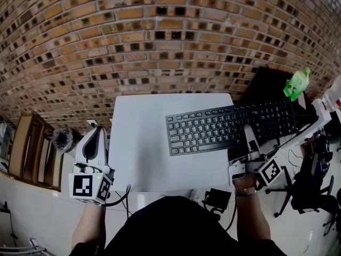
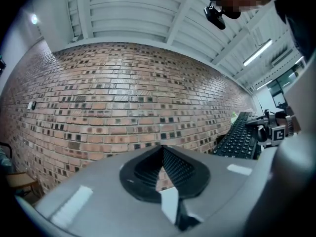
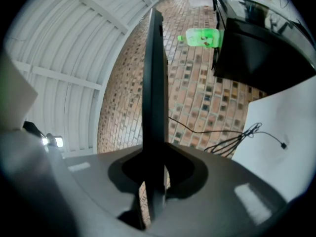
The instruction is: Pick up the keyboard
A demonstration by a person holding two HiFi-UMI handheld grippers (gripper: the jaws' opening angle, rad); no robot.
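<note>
Across the right half of the white worktop (image 1: pixel 144 143), the black keyboard (image 1: pixel 229 127) is lying at a slight slant, its right end reaching out past the worktop's right edge. The right tongs (image 1: pixel 249 135) are clamping its near long edge, coming in from the person's side. In the right gripper view the keyboard is showing edge-on as a thin dark slab running up between the 2 jaws, with both pressing on it. Whether the keyboard is resting on the worktop or hanging just clear of it cannot be told.

The left tongs (image 1: pixel 97 135) are hovering just beside the worktop's left edge, touching nothing. The left gripper view is showing their 2 jaws clenched together with nothing between them, pointing toward the brick wall (image 1: pixel 160 36).

A green bottle (image 1: pixel 297 82) is sitting beyond the keyboard's far right corner, near a dark surface. A thin black cable (image 3: pixel 237 139) is trailing beside a white surface in the right gripper view. Some wooden furniture (image 1: pixel 29 148) is standing at the far left.
</note>
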